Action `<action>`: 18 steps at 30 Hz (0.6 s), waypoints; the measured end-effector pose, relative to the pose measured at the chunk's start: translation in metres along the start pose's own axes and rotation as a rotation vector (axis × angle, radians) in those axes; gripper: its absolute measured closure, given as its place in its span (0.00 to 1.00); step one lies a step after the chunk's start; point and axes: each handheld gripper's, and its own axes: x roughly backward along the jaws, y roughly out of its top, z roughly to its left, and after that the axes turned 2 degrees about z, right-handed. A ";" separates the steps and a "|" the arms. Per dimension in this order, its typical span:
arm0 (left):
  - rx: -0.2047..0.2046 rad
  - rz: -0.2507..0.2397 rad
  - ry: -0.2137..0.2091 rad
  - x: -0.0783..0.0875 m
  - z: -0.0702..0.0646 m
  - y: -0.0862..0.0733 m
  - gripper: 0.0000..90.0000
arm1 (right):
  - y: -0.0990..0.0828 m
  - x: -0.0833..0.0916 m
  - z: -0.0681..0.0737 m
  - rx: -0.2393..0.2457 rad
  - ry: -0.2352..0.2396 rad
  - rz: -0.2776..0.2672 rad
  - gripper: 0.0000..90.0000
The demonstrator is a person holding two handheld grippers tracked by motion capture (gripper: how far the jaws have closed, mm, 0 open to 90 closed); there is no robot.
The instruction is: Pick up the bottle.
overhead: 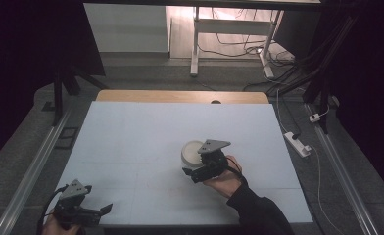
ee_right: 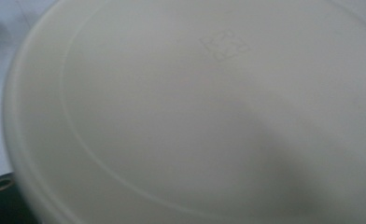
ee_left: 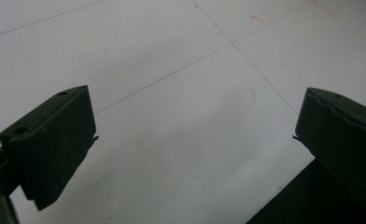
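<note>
One round, smooth white tub (overhead: 192,152).

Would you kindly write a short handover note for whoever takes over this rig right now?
Left gripper: open, holding nothing, low at the table's near left corner.
Right gripper: at the white round container near mid-table; whether it grips cannot be told.
Done: right gripper brought to the container.
Left: confirm the grip, then handle the container; left gripper is free to assist.

bowl (overhead: 192,152): plain white, faint embossed mark | table (overhead: 131,142): pale blue-white, thin grey lines, small red marks | left gripper (ee_left: 195,135): black jaws, grey plate | right gripper (overhead: 192,172): black, grey plate | sleeve (overhead: 258,210): black
</note>
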 end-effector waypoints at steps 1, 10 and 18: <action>0.000 0.000 0.000 0.000 0.000 0.000 0.00 | 0.001 -0.001 0.001 0.004 0.005 0.001 0.07; -0.003 -0.001 0.000 0.000 0.000 0.000 0.00 | 0.006 -0.009 0.015 0.032 0.036 0.009 0.07; -0.005 0.000 -0.003 0.000 0.000 0.000 0.00 | 0.010 -0.014 0.025 0.066 0.055 0.019 0.07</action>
